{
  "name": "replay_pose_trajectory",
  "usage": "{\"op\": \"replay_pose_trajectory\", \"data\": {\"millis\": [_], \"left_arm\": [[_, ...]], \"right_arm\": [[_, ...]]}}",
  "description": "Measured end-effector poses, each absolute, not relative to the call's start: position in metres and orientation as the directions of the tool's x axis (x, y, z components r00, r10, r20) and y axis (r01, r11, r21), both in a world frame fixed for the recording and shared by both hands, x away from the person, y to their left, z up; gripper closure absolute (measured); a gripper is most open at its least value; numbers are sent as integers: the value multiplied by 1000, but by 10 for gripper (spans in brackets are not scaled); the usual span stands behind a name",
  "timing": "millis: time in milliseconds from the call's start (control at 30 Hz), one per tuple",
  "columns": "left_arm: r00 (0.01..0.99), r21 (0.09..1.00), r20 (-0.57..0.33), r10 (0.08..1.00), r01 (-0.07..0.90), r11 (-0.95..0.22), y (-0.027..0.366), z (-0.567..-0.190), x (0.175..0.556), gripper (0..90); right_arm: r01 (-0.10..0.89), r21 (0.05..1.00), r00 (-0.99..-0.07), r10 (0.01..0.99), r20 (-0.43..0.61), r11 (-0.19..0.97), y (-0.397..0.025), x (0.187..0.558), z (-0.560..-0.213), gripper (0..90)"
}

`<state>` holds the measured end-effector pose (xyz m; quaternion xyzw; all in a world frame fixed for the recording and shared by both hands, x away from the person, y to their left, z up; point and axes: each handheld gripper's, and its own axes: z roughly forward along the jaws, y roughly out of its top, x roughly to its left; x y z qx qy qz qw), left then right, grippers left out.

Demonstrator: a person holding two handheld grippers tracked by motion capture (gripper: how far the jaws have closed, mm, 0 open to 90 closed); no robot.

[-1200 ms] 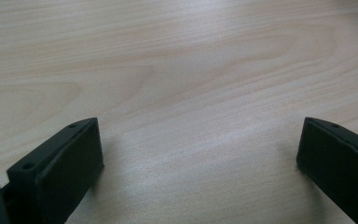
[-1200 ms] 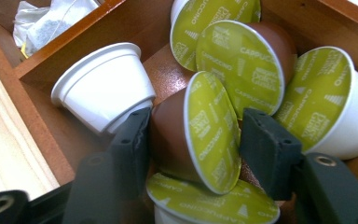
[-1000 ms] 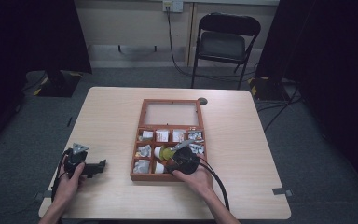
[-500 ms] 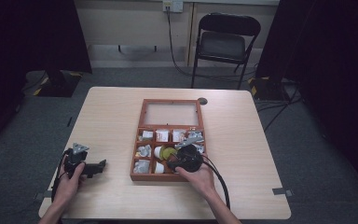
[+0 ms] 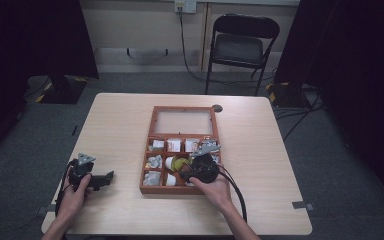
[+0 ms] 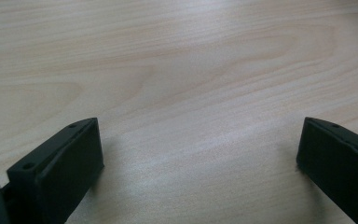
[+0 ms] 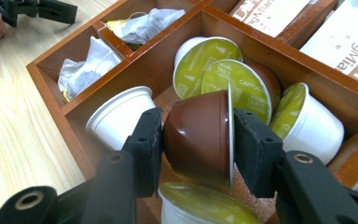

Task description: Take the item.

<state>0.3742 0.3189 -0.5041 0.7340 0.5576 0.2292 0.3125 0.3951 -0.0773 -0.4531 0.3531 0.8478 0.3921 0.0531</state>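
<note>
A wooden compartment box [image 5: 152,150] with its glass lid laid back sits mid-table. My right gripper [image 7: 196,140] is shut on a brown coffee capsule [image 7: 199,138] with a green foil lid, held just above the middle compartment among several green-lidded capsules [image 7: 228,77] and a white capsule [image 7: 117,115]. From above, the right gripper [image 5: 200,169] hovers over the box's near centre. My left gripper [image 5: 104,178] rests on the table to the box's left, jaws wide open over bare wood [image 6: 191,93], nothing between them.
Tea bags [image 7: 140,25] fill the left compartments and paper sachets [image 7: 270,14] the far ones. A black folding chair [image 5: 244,47] stands beyond the table. A cable [image 5: 235,192] trails from the right gripper toward the near edge.
The right gripper has shifted slightly within the box area with the capsule; the left gripper has stayed in place.
</note>
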Motion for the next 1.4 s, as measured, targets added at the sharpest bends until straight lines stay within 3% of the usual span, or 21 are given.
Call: {"op": "replay_pose_trajectory", "data": {"millis": [1400], "left_arm": [[273, 713, -12, 962, 677, -183, 318, -504, 375, 0]], "right_arm": [[495, 793, -750, 635, 183, 356, -96, 392, -430, 549]]}}
